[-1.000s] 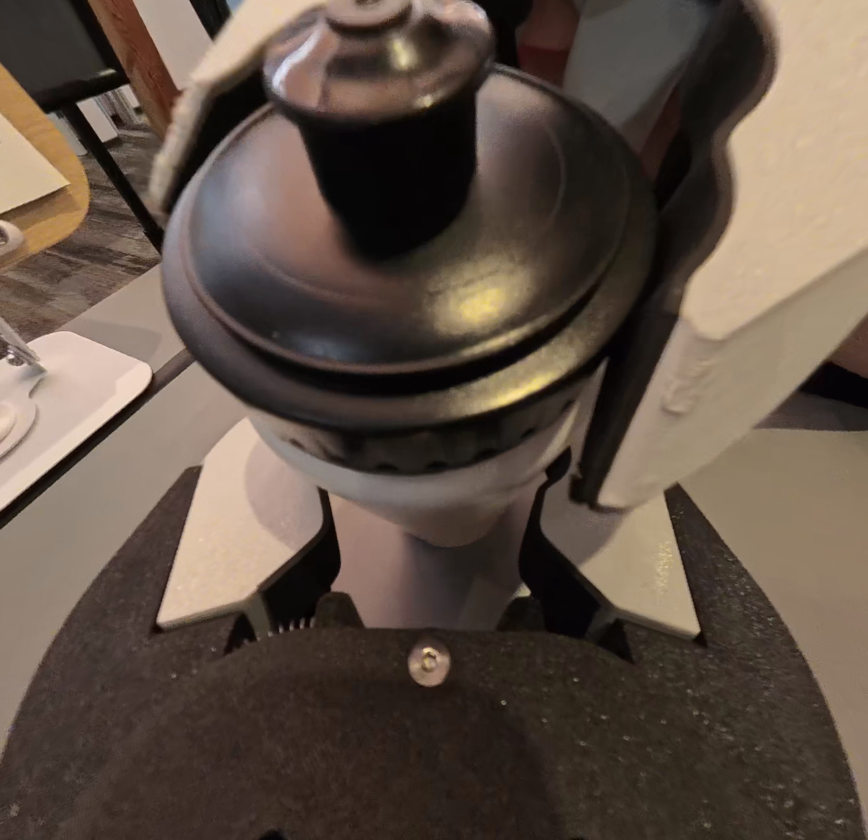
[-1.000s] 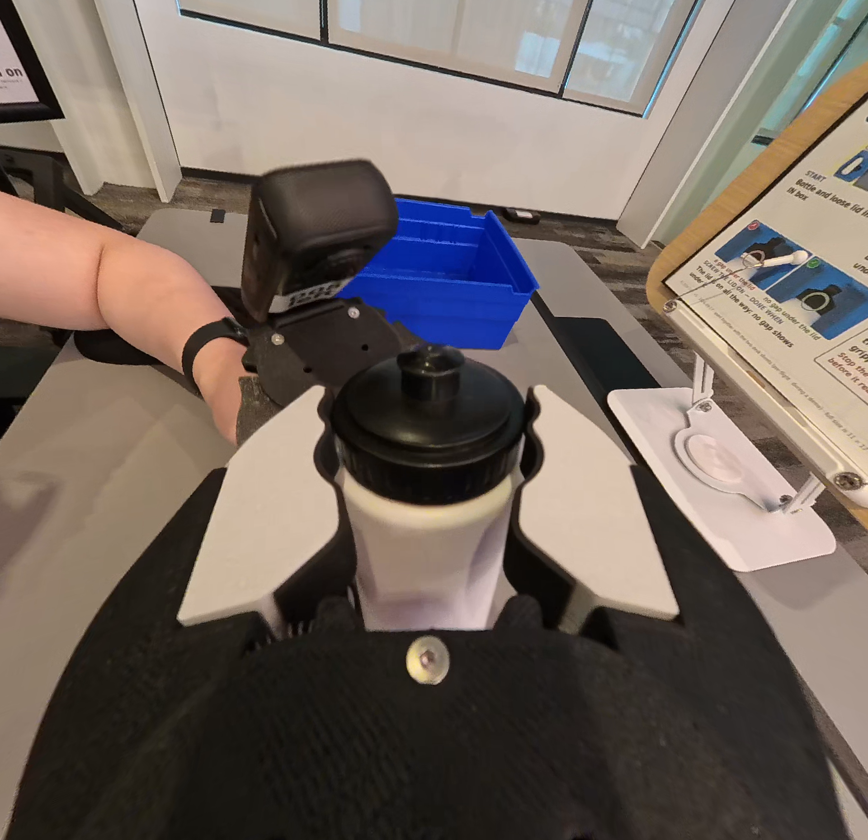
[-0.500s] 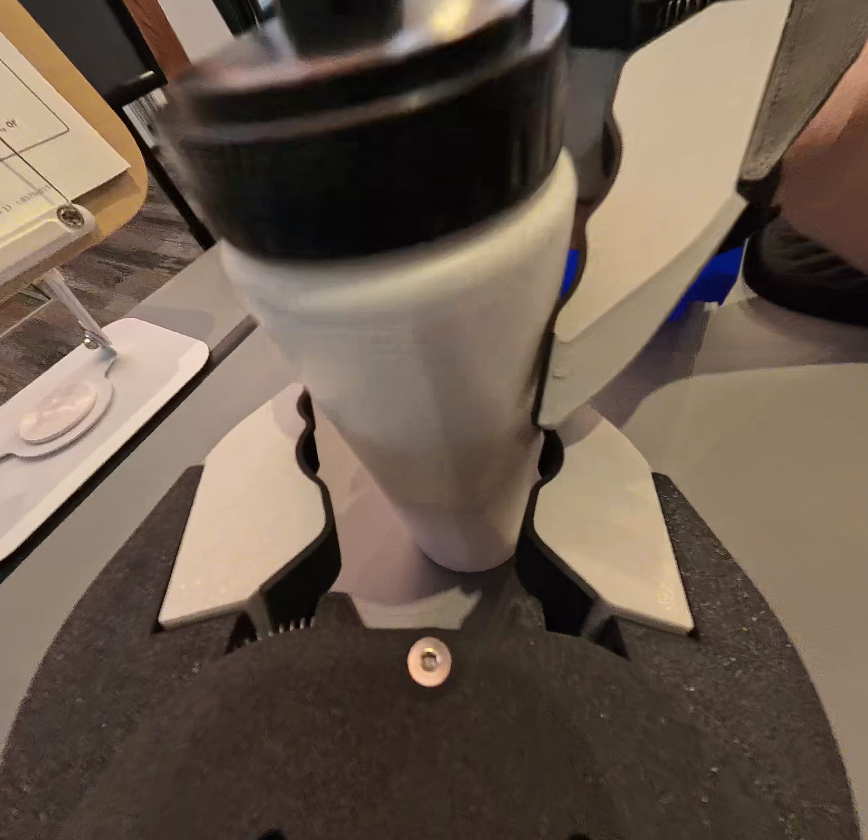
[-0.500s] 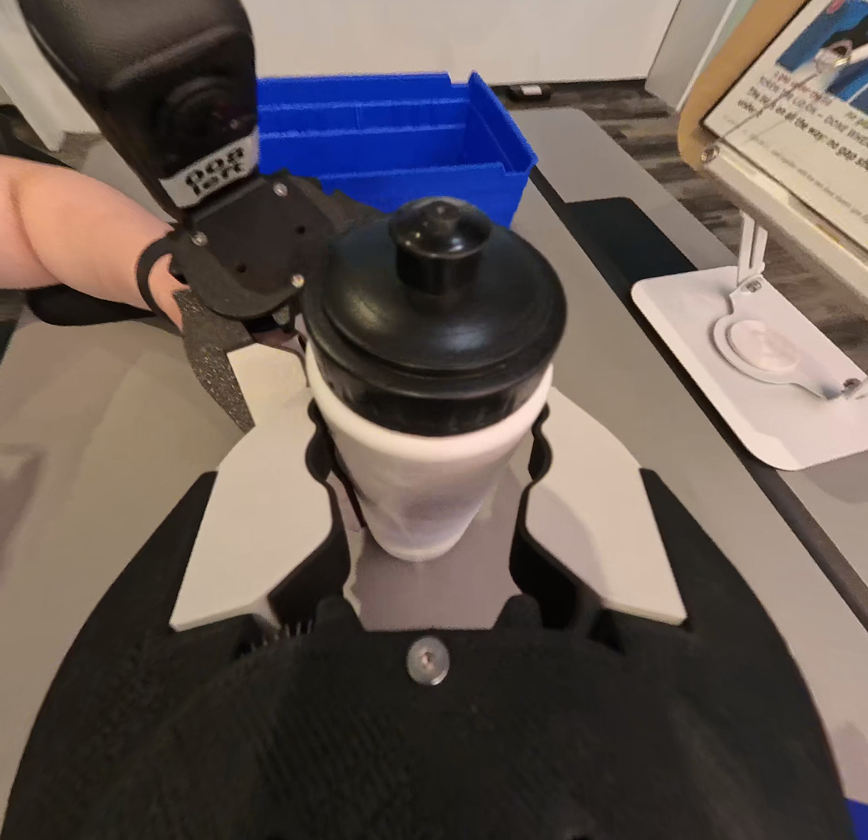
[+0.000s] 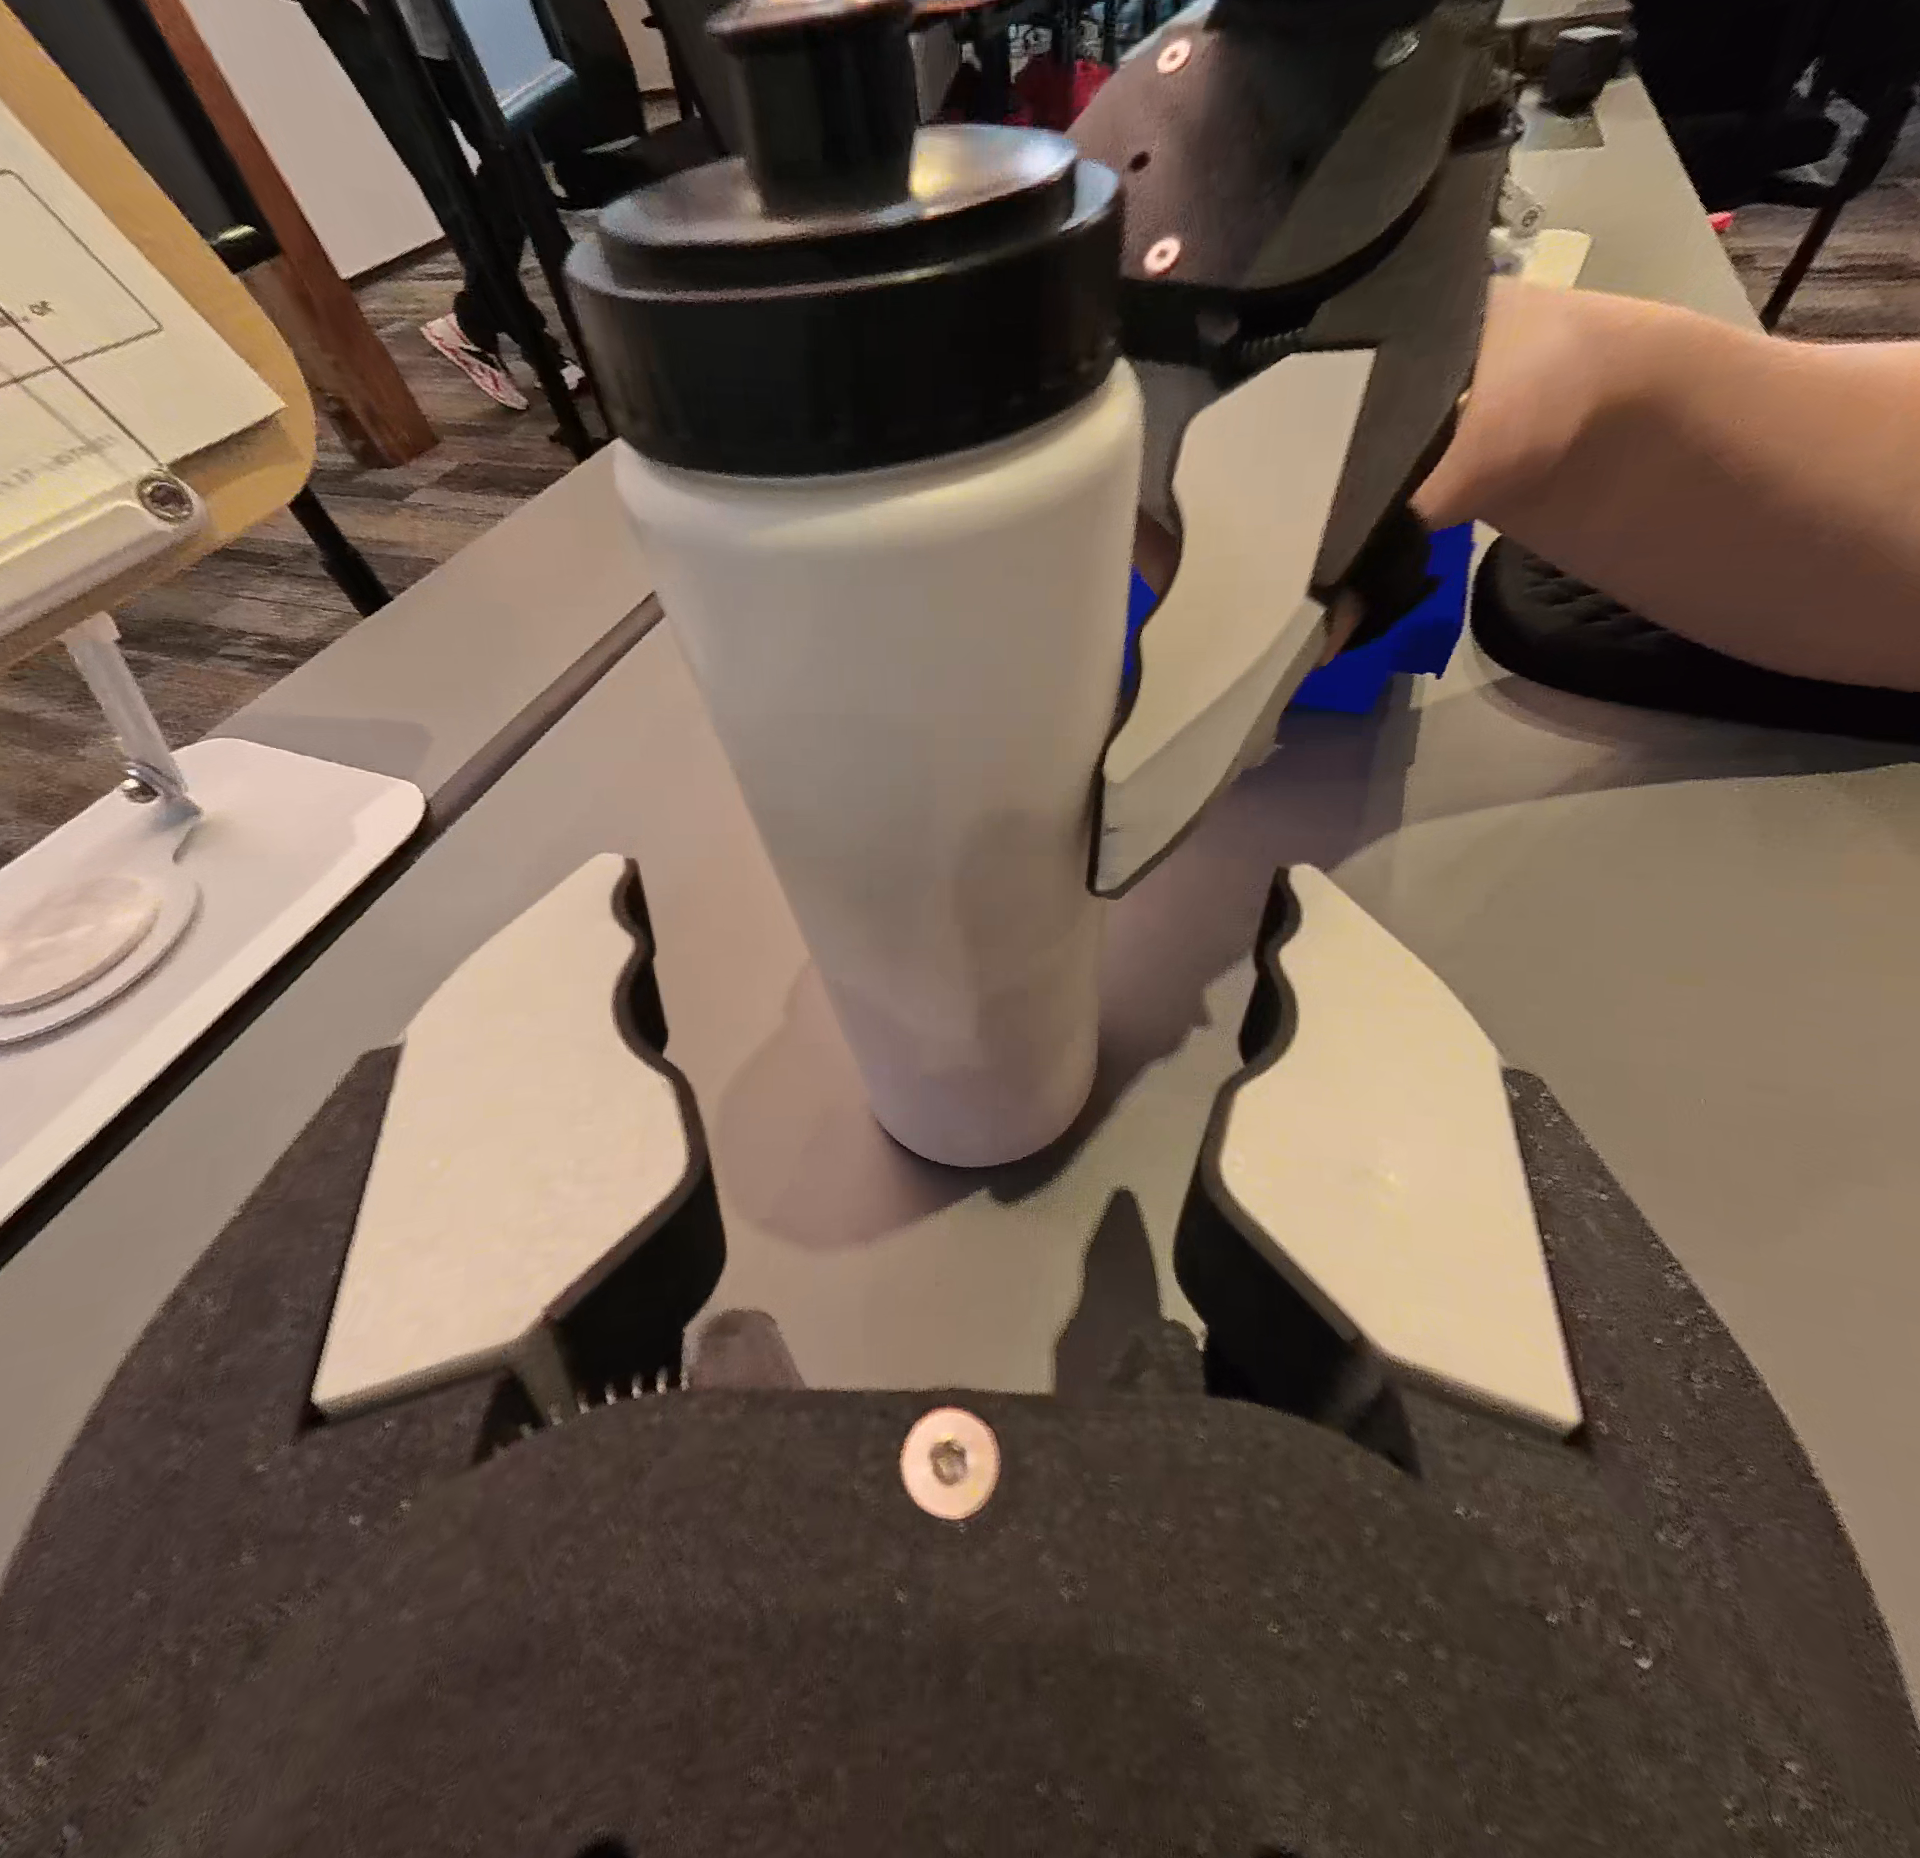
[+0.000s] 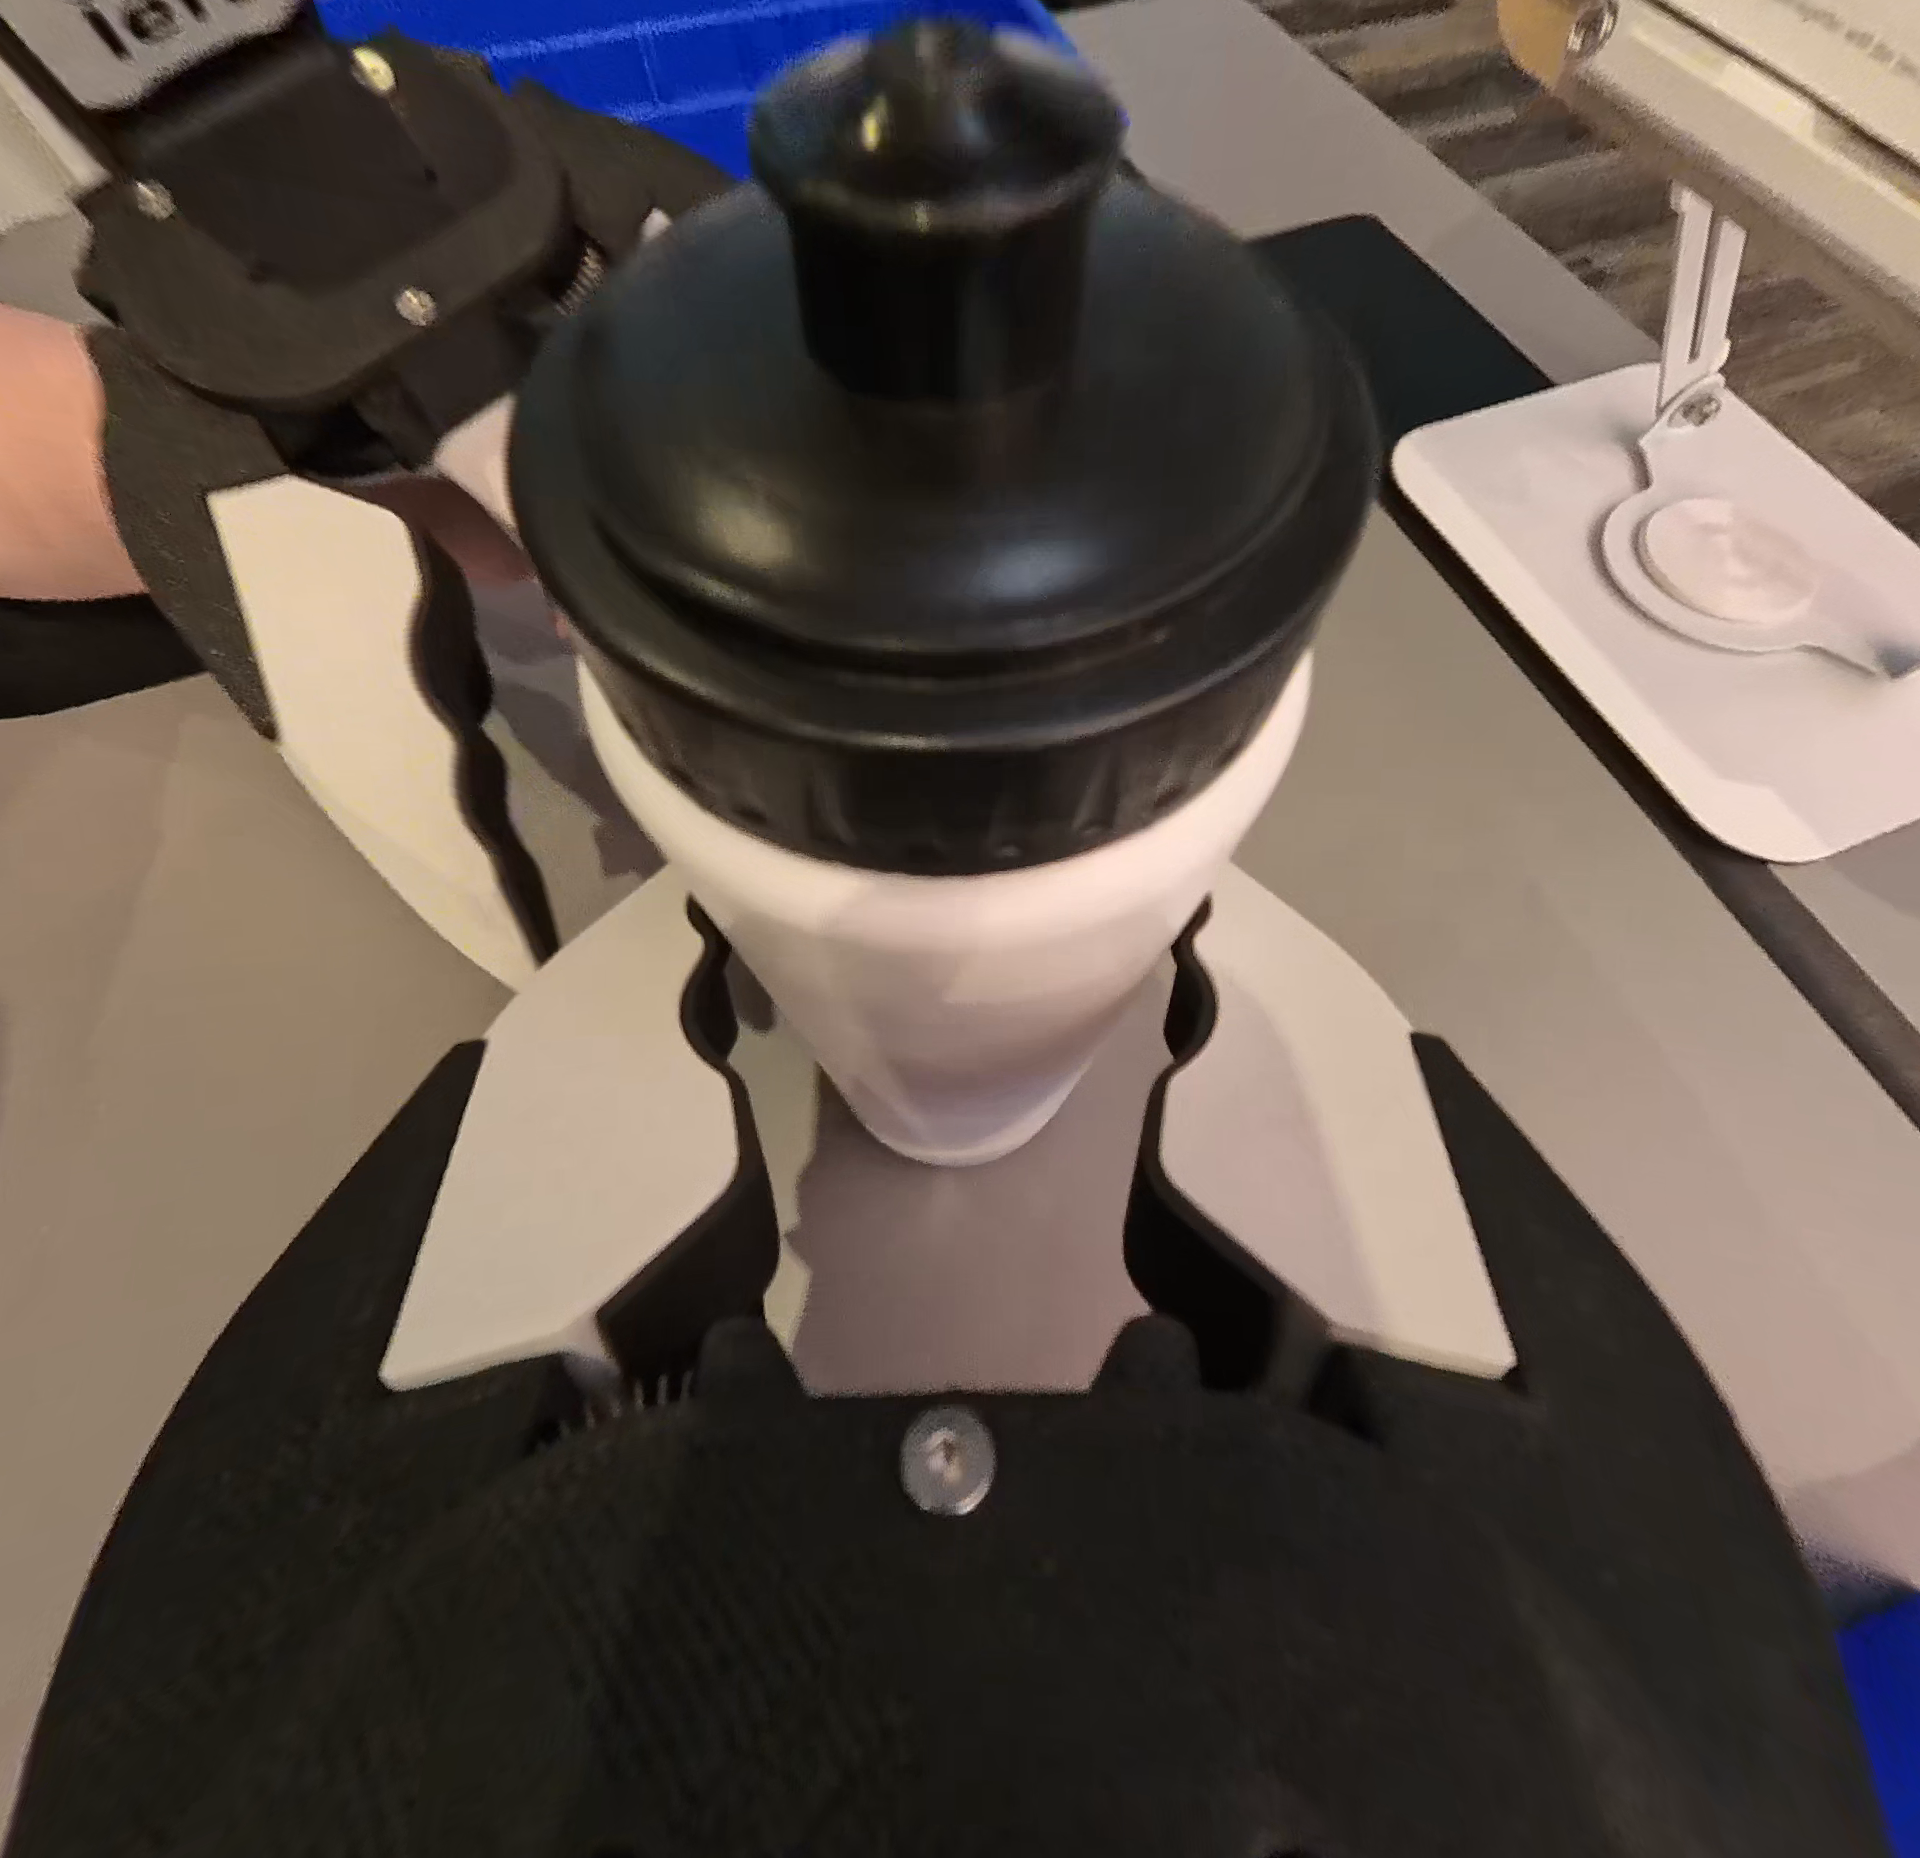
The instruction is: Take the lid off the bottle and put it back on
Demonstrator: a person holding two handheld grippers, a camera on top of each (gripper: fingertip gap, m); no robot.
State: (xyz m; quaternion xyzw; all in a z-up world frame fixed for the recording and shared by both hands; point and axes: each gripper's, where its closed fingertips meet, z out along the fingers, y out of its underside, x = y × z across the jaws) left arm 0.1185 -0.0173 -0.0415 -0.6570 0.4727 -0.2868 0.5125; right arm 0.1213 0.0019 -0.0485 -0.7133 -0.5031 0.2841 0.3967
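Note:
A white bottle (image 5: 914, 717) with a black spout lid (image 5: 842, 322) screwed on stands upright on the grey table (image 5: 1621, 977). My left gripper (image 5: 951, 878) is open wide, with the bottle's base between its fingertips and clear gaps on both sides. My right gripper (image 6: 951, 915) is open, its fingers on either side of the bottle's lower body (image 6: 956, 1008), looking down on the lid (image 6: 935, 520). One right finger (image 5: 1205, 665) shows beside the bottle in the left wrist view. A left finger (image 6: 332, 665) shows at the bottle's left in the right wrist view.
A blue bin (image 6: 644, 21) sits behind the bottle. A white stand base (image 6: 1714, 613) holding a wooden instruction board (image 5: 125, 374) stands past a seam in the table. A person's forearm (image 5: 1683, 478) reaches in from the right in the left wrist view.
The bottle was held tilted in both grippers; it now stands upright on the table. Both grippers have opened and the left has drawn back and down toward the base.

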